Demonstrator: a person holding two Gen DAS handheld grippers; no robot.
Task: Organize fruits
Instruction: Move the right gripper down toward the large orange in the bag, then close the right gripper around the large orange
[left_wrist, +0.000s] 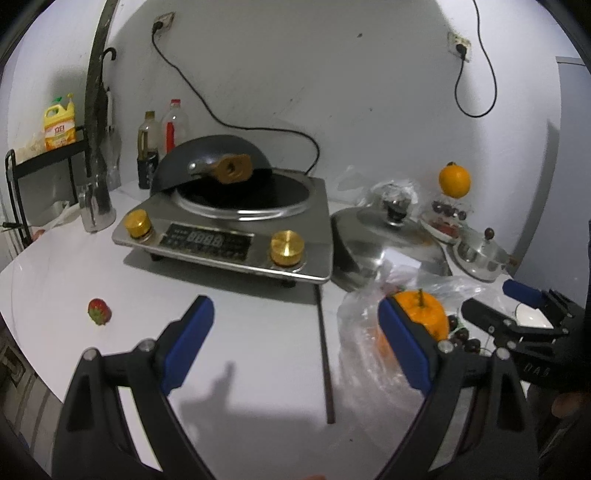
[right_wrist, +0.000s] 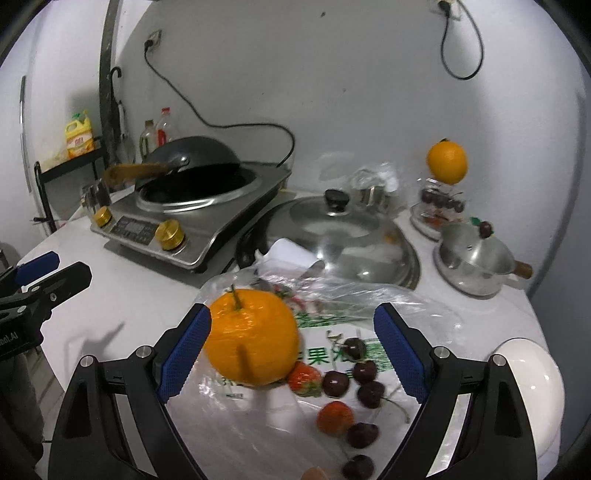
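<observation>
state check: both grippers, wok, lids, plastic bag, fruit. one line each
left gripper: open, empty
right gripper: open, around the near orange, not clamped
wok: tipped over on the induction cooker
large lid: lying on the counter
plastic bag: open, flattened
lone strawberry: on its own on the counter
far orange: perched on a clear container

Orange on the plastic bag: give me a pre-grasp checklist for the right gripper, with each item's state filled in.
1. Right gripper open: ok.
2. Orange between its fingers: not ok, it sits against the left finger, off centre.
3. Strawberry and cherries out of the closing path: not ok, they lie between the fingers.
4. Left gripper out of the way: ok, open and empty, off to the side.
5. Plastic bag free of the orange: cannot tell.
</observation>
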